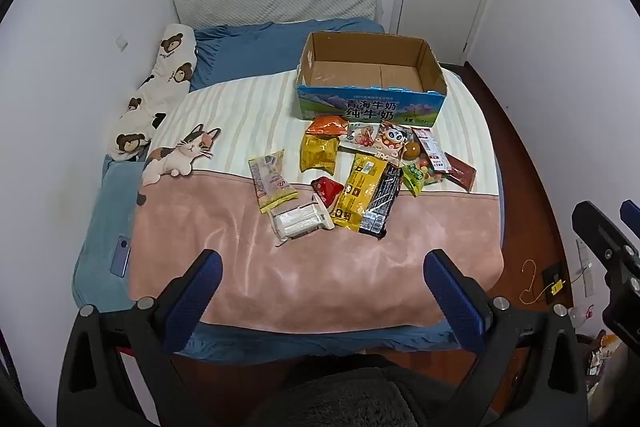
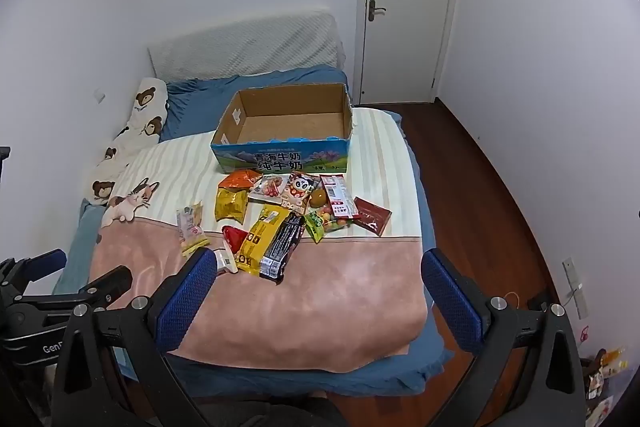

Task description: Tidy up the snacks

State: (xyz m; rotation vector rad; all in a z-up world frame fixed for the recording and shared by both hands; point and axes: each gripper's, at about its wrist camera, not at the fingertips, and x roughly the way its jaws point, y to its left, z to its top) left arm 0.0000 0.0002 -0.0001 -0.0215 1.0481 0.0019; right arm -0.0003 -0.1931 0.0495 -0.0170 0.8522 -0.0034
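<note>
Cardboard milk carton (image 1: pixel 370 75), printed 青海牛奶 纯牛奶, sits open near the bed's (image 1: pixel 280 279) right edge. Snack packets (image 1: pixel 360 167) lie heaped just before it, toward the foot. My left claw (image 1: pixel 322 291) and right claw (image 2: pixel 316 287) both gape wide, holding nothing, above the foot edge.

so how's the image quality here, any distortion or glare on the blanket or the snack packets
Left wrist view: strong fisheye bending, dark corners; soft sheen streaks on the pink blanket; snack packets sharp, lit evenly. Right wrist view: same curved walls and door, milder blanket sheen, cardboard box in focus with faint inner shadow.
</note>
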